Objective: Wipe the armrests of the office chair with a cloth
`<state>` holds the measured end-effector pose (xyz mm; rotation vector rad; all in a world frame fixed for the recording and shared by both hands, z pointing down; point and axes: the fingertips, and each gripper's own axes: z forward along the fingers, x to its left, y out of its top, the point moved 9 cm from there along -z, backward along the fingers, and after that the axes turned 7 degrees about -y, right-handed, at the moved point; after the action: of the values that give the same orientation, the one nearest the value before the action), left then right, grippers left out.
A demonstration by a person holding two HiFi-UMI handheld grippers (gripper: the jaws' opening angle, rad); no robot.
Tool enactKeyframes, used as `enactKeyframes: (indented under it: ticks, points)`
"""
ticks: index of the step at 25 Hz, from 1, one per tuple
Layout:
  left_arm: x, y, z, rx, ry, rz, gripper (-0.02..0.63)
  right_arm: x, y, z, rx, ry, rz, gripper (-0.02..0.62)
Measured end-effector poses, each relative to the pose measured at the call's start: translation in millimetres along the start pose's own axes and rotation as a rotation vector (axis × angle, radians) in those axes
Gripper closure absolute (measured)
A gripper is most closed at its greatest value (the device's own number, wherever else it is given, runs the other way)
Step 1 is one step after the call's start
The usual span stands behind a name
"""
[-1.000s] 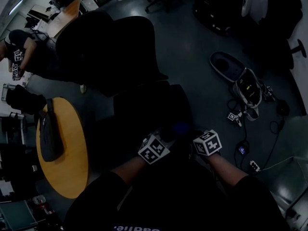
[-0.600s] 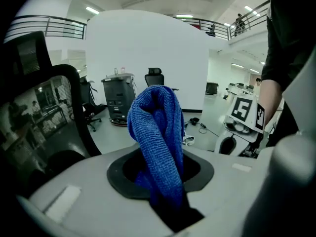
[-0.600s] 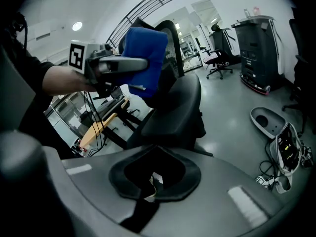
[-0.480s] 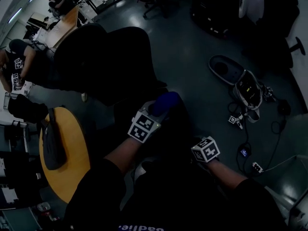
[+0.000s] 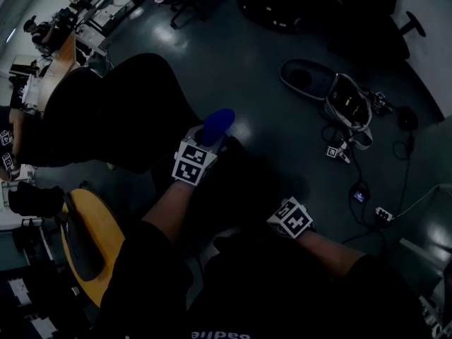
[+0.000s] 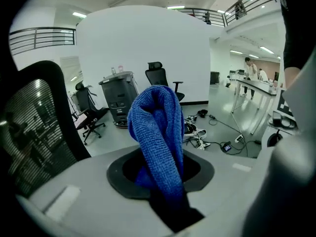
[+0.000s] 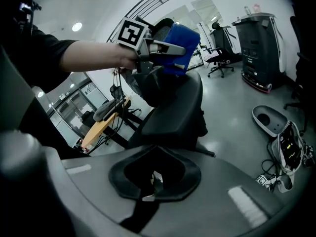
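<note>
- We are holding the blue cloth [image 6: 159,132] in our left gripper [image 6: 165,191]. The gripper is pinching the cloth at its bottom end.
- The cloth is folded over and is sticking up out of the gripper like a fat loop.
- In the head view, the left gripper [image 5: 206,141] is reaching out in front of us, and the cloth [image 5: 217,123] is poking out past its tip.
- The cloth is sitting just above the black office chair [image 5: 106,111]. We cannot tell if it is touching the chair.
- In the right gripper view, the cloth [image 7: 180,46] is up by the top of the chair [image 7: 173,107].
- Our right gripper [image 7: 150,179] is pressed together and is holding nothing. In the head view it [image 5: 286,216] is hanging lower and closer to us, well apart from the cloth.
- Each gripper is wearing a cube with black and white squares on it.
- White letters are showing on our dark shirt [image 5: 215,334], but they are upside down and cut off, so we cannot read them.
- A round wooden worktop [image 5: 106,224] is standing at our left.
- Cables [image 5: 367,189] are lying on the grey floor [image 5: 254,69] at our right.
</note>
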<state>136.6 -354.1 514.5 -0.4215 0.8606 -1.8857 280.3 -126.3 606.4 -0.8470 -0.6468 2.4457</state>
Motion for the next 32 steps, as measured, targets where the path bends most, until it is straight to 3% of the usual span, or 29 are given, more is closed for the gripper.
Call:
enactKeyframes:
  ticks: [10,20,25,32]
  points:
    - [-9.1,-4.3,59.5,0.090,-0.037,0.024,0.477,-1.1,-8.1,2.0,-0.012,-0.018,0.033,0.589]
    - [-54.5,1.3,63.7,0.062,-0.118,0.054,0.477,-8.2,-12.4,4.3,-0.006,-0.008,0.059,0.589]
    - [-99.6,-1.5,69.7,0.044,-0.182,0.064,0.479,-17.2,-27.8,7.0,0.003,-0.022,0.081,0.589]
    - [-143.6,-6.0,46.1,0.002,-0.239,0.020,0.479,-6.0,-21.9,9.2,-0.003,-0.023,0.104,0.589]
